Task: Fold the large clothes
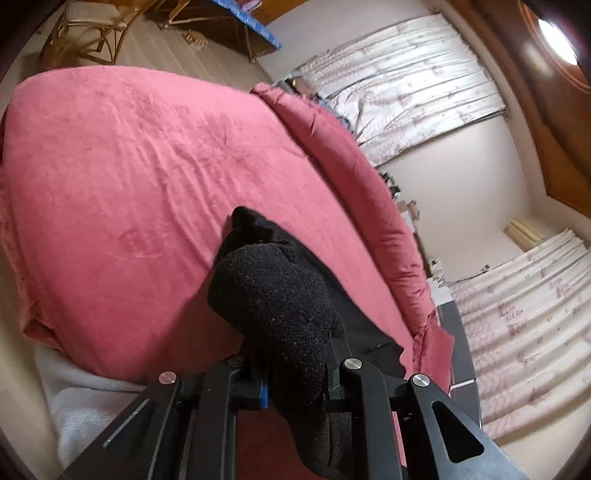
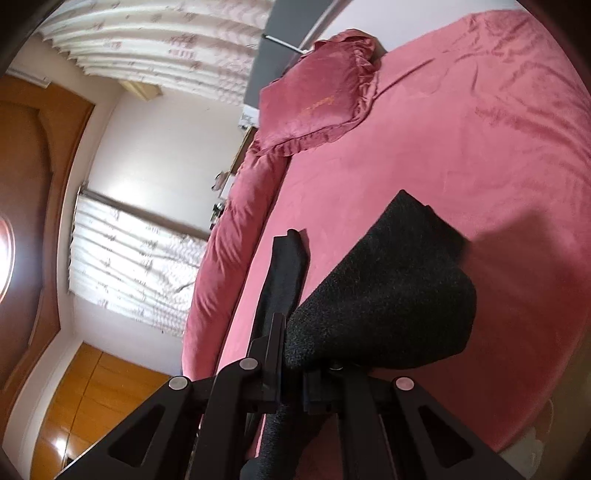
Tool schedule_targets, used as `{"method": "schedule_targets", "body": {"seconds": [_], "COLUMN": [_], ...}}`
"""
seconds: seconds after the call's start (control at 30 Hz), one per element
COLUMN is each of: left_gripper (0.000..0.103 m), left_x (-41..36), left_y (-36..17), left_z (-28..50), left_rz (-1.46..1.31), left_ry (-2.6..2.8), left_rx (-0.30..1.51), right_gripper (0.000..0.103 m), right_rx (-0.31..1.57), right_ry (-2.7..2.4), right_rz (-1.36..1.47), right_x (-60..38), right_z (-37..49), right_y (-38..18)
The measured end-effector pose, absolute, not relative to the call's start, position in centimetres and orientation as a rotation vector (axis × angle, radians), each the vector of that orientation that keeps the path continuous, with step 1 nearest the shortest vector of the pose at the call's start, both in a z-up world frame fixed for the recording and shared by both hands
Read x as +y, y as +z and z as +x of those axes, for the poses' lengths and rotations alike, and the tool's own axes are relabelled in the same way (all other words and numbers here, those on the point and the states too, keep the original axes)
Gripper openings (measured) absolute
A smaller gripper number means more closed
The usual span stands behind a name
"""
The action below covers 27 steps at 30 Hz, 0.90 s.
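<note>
A black fleece garment (image 1: pixel 273 295) hangs bunched over my left gripper (image 1: pixel 291 354), which is shut on a thick fold of it. The cloth hides both fingertips. More of the garment trails down onto the pink bed sheet (image 1: pixel 122 177) to the right. In the right wrist view the same black garment (image 2: pixel 384 295) is pinched in my right gripper (image 2: pixel 295 343), which is shut on it. The fabric drapes over the right finger, and a narrow strip (image 2: pixel 284 266) runs forward past the left finger (image 2: pixel 275 332). Both grippers are lifted above the bed.
A rolled pink duvet (image 1: pixel 354 177) lies along the bed's far edge. A pink frilled pillow (image 2: pixel 317 99) sits by the grey headboard (image 2: pixel 273 22). Curtains (image 1: pixel 406 81) cover the windows. A rattan chair (image 1: pixel 88 33) and a table stand on the floor beyond the bed.
</note>
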<state>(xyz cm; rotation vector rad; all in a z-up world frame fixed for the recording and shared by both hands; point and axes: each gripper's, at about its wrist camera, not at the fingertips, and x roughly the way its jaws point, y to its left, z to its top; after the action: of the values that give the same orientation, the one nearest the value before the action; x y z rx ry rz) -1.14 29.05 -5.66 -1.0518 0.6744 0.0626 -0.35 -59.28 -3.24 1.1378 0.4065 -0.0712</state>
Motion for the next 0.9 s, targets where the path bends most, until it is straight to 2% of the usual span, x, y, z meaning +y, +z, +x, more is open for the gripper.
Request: {"method": "schedule_targets", "body": {"seconds": [0.3, 0.5, 0.53, 0.57, 0.6, 0.63, 0.67, 0.73, 0.83, 0.9], "left_gripper": [0.019, 0.023, 0.028, 0.039, 0.046, 0.057, 0.062, 0.066, 0.068, 0.076], "left_x": [29.3, 30.2, 30.3, 30.5, 30.6, 30.5, 30.2, 29.4, 28.1, 27.5], "left_y": [-5.2, -5.0, -5.3, -6.0, -6.6, -7.5, -8.3, -9.5, -10.2, -10.4], "left_z": [6.8, 18.0, 19.5, 21.5, 22.9, 24.1, 24.6, 24.6, 22.4, 19.6], "left_rz": [-1.067, -1.096, -1.102, -1.094, -1.073, -1.050, -1.036, -0.995, -0.870, -0.811], "left_ry": [0.048, 0.139, 0.154, 0.180, 0.224, 0.280, 0.293, 0.240, 0.214, 0.213], "left_rx": [0.710, 0.686, 0.672, 0.665, 0.672, 0.704, 0.736, 0.779, 0.772, 0.704], "right_gripper": [0.006, 0.008, 0.013, 0.018, 0.029, 0.037, 0.041, 0.053, 0.054, 0.054], "right_rx": [0.483, 0.540, 0.551, 0.568, 0.586, 0.589, 0.563, 0.513, 0.574, 0.668], "right_ry": [-0.057, -0.096, -0.110, -0.109, -0.111, -0.135, -0.176, -0.179, -0.073, -0.018], "right_rz": [1.080, 0.963, 0.931, 0.905, 0.878, 0.845, 0.810, 0.772, 0.707, 0.645], "right_x": [-58.6, -57.2, -56.4, -55.5, -54.6, -53.7, -52.4, -50.0, -47.0, -45.5], "right_z": [10.6, 28.4, 32.6, 36.0, 38.2, 40.0, 41.3, 42.5, 42.9, 41.9], "right_y": [-0.9, 2.7, 3.3, 3.7, 4.0, 4.2, 4.4, 3.6, 0.1, -3.2]}}
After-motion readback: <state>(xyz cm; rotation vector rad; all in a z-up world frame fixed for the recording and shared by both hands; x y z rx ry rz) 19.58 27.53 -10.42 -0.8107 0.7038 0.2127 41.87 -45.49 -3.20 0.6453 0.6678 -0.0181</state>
